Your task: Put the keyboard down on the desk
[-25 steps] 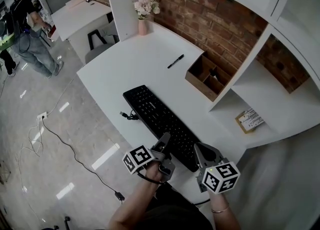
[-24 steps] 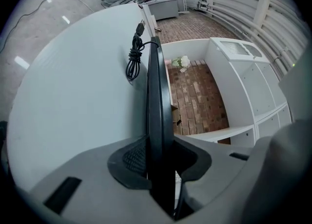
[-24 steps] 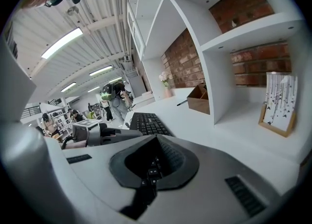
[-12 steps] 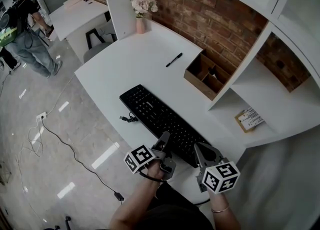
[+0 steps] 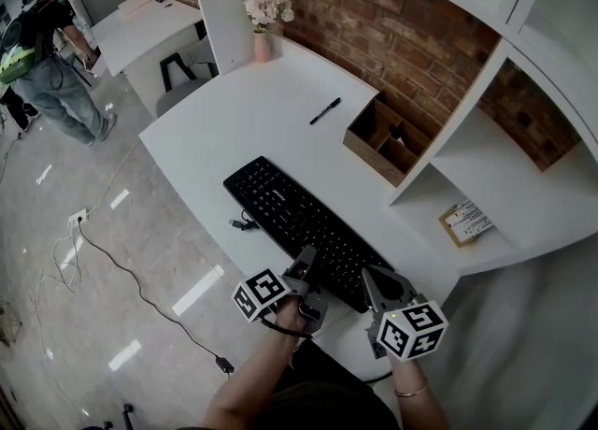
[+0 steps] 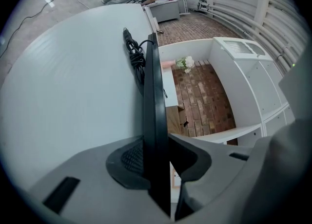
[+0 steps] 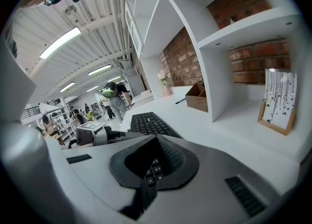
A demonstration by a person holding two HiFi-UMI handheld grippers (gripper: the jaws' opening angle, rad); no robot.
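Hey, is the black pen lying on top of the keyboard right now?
No, the pen lies on the bare desk, apart from the keyboard and nearer the wooden organizer.

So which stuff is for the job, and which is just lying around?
For the job: keyboard, desk, left gripper, right gripper, both clamped on the keyboard.
Just lying about: pen, wooden box, flower vase, card on the shelf.
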